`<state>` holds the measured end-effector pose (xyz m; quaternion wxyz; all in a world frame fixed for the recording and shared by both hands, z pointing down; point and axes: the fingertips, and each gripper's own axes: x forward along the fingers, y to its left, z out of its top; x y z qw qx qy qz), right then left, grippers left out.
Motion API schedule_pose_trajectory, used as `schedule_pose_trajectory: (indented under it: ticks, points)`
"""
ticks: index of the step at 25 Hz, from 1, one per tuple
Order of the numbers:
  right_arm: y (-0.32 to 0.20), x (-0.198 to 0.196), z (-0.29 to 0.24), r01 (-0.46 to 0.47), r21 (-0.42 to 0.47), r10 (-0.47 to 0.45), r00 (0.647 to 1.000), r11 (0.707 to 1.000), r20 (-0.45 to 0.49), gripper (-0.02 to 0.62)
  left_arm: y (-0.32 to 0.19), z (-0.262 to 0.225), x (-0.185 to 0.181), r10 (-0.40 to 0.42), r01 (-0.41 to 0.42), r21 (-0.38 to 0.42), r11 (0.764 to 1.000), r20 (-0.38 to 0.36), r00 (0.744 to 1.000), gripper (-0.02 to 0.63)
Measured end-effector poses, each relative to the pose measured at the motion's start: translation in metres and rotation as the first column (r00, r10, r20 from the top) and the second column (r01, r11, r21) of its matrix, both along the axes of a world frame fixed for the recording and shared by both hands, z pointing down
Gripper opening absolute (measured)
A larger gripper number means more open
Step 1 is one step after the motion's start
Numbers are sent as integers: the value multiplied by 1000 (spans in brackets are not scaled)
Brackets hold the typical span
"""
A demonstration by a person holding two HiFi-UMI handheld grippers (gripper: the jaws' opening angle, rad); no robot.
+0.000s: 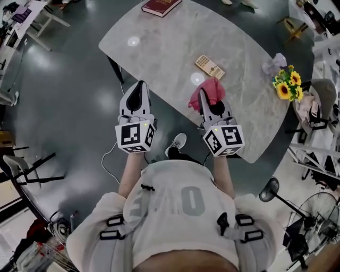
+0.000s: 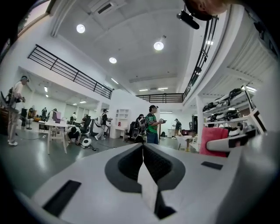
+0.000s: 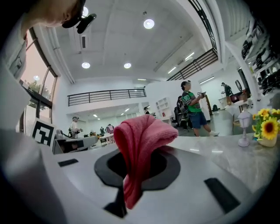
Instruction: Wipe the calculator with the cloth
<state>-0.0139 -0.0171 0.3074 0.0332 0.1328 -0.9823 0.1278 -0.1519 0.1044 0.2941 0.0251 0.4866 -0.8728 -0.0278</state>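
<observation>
The tan calculator (image 1: 210, 66) lies flat on the grey marble table (image 1: 164, 48), right of its middle. My right gripper (image 1: 204, 97) hovers at the table's near edge, shut on a pink-red cloth (image 1: 208, 92) that bunches over its jaws just short of the calculator. In the right gripper view the cloth (image 3: 142, 140) fills the closed jaws of the right gripper (image 3: 136, 151) and hangs down. My left gripper (image 1: 140, 86) is level beside it at the table's near-left edge, over the floor. Its jaws (image 2: 143, 146) are shut with nothing between them.
A dark red book (image 1: 161, 6) lies at the table's far edge. Yellow flowers (image 1: 287, 85) and a crumpled pale cloth (image 1: 273, 64) sit at the right end. Chairs, a fan (image 1: 313, 218) and cables surround the table. Several people stand in the room behind.
</observation>
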Motion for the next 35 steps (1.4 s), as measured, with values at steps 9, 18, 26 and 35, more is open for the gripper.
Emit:
schedule_pose_trajectory:
  ticks: [9, 18, 26, 35]
  points:
    - [-71, 53, -1, -236, -1, 236, 971, 972, 33, 55, -87, -14, 17, 163, -163, -1, 987, 46, 986, 21]
    - [-94, 114, -22, -451, 63, 446, 892, 890, 74, 55, -137, -45, 45, 326, -332, 16, 943, 154, 933, 21]
    - [-111, 117, -38, -588, 131, 582, 809, 798, 82, 55, -195, -64, 43, 465, -481, 26, 876, 214, 859, 21]
    - [-136, 101, -36, -676, 166, 683, 730, 718, 23, 55, -243, -74, 21, 525, -544, 94, 834, 172, 834, 21]
